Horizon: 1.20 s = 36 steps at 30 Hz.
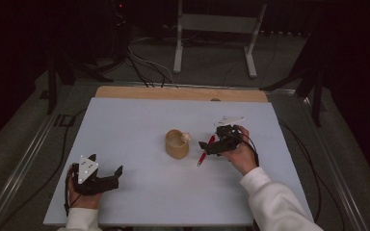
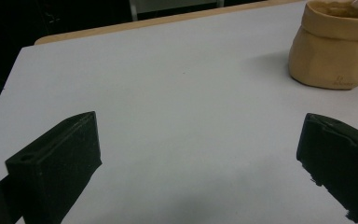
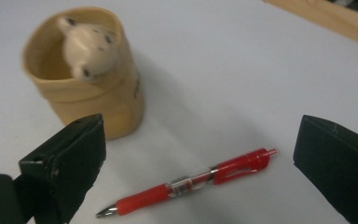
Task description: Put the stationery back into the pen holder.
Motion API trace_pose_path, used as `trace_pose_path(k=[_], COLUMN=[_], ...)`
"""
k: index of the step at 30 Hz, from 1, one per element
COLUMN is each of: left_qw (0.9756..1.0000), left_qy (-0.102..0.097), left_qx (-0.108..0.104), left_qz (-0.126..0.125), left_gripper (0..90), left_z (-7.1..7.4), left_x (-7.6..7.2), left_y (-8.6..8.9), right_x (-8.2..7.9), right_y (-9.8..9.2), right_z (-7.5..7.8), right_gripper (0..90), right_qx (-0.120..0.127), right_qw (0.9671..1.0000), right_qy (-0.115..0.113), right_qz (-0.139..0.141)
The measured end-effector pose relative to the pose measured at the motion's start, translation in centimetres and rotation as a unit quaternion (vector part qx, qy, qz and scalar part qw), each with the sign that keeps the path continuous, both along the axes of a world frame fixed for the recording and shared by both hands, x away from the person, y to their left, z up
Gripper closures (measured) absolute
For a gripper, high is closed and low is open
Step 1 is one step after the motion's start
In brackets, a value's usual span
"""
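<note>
On the left I see my left gripper (image 1: pixel 107 174) resting low on the table (image 1: pixel 139 134), near its front left corner. Its two black jaws stand wide apart, with nothing between them. They are blocky and matte, with a slightly rough face, and a grey three-cornered plate sits on top. The table is covered by a smooth, pale sheet, and a strip of light wood shows along its far edge.

In the middle stands the cup (image 1: pixel 177 144). It is tan and soft-looking, shaped like a small sack with a rolled rim. A small cream figure (image 3: pixel 91 46) with dark spots leans on the rim from inside.

Just right of the cup lies the pen (image 3: pixel 186 182), flat on the table and apart from the cup. It has a red rubber grip, a clear middle section, a red clip and a metal tip.

My right gripper (image 1: pixel 206 146) hovers just over the pen, held by my right hand (image 1: pixel 241 154) in a white sleeve. Its jaws are wide too, one on each side of the pen, and they do not touch it.
</note>
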<state>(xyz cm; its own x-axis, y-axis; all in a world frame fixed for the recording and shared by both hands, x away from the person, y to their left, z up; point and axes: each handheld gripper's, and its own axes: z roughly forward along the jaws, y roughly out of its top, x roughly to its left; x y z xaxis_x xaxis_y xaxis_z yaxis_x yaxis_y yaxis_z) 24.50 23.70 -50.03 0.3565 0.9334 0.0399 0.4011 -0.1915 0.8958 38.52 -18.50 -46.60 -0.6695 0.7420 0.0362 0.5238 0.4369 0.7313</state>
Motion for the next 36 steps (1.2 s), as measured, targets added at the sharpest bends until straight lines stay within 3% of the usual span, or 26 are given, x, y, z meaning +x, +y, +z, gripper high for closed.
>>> trace_pose_path(k=[7, 17, 25, 29, 33, 36], left_qw=[1.0000, 1.0000, 1.0000, 1.0000, 1.0000, 1.0000], left_qy=[0.000, 0.001, 0.000, 0.000, 0.000, 0.000], left_qx=[-0.001, 0.001, 0.000, 0.000, 0.000, 0.000], left_qz=[0.000, -0.001, -0.001, -0.001, -0.001, -0.001], left_gripper=[0.2, 0.2, 0.2, 0.2, 0.2, 0.2], left_z=[0.0, 0.0, 0.0, 0.0, 0.0, 0.0], left_x=[0.0, 0.0, 0.0, 0.0, 0.0, 0.0], left_y=[0.0, 0.0, 0.0, 0.0, 0.0, 0.0], right_x=[-0.4, -2.0, -2.6, -3.0, -3.4, -3.7], right_y=[0.5, 2.2, 3.9, 4.0, 3.4, 2.7], right_z=[-1.1, -2.7, -4.5, -5.0, -4.8, -4.7], right_gripper=[2.9, 2.8, 3.2, 9.9, 18.9, 31.5], right_qx=[-0.010, -0.038, -0.087, -0.110, -0.103, -0.085], right_qw=[0.9995, 0.9975, 0.9934, 0.9901, 0.9898, 0.9908], right_qy=[0.024, 0.026, 0.038, 0.043, 0.053, 0.072], right_qz=[-0.017, -0.053, -0.065, -0.076, -0.083, -0.078])
